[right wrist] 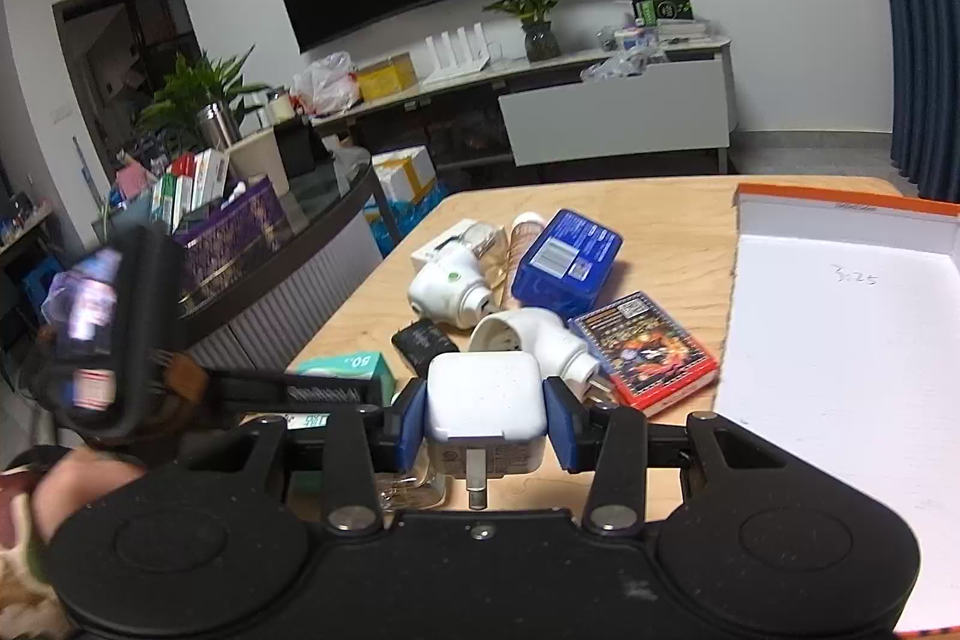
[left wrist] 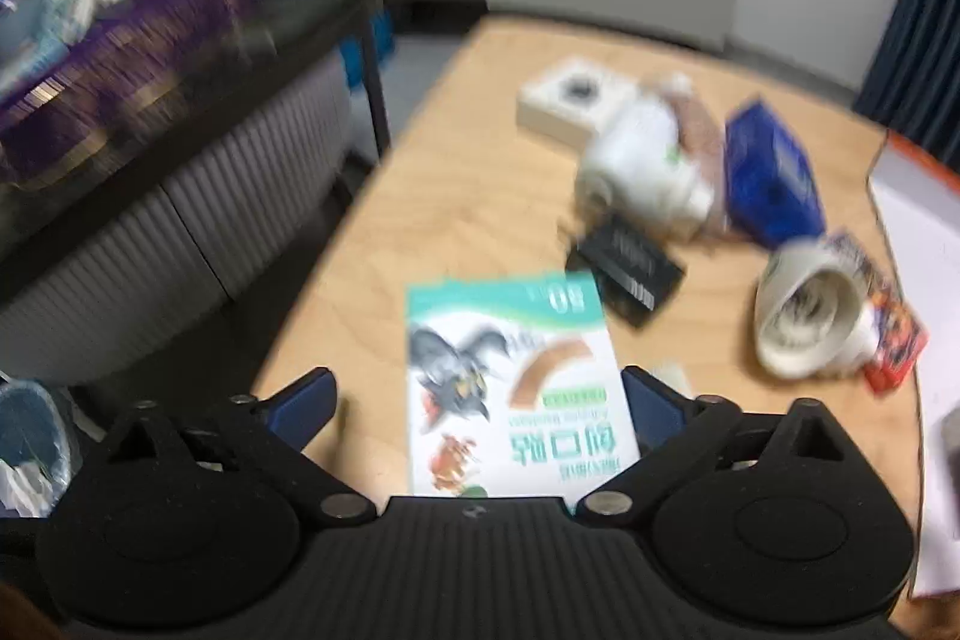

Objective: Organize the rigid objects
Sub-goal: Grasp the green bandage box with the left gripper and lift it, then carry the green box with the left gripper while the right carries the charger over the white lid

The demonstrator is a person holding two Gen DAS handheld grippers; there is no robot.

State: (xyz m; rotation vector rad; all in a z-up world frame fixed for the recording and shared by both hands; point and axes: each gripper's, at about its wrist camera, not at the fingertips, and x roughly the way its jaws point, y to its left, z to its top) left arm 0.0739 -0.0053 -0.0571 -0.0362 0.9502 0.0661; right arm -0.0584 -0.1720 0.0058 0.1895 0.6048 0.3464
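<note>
In the left wrist view a green and white bandage box [left wrist: 510,388] with a cartoon cat lies flat on the wooden table [left wrist: 480,160]. My left gripper [left wrist: 477,400] is open around it: the right pad is at the box's edge and the left pad stands apart. In the right wrist view my right gripper [right wrist: 486,418] is shut on a white cube charger [right wrist: 483,394], prongs toward the camera, held above the table. The bandage box [right wrist: 348,367] shows there too, behind the blurred left gripper body.
A pile sits mid-table: a white instant camera [right wrist: 447,289], a blue box [right wrist: 567,262], a red card box [right wrist: 645,358], a white socket adapter [right wrist: 534,334] and a black pack [right wrist: 423,343]. An orange-rimmed white box [right wrist: 840,340] lies at the right. A cluttered dark side table [right wrist: 270,244] stands left.
</note>
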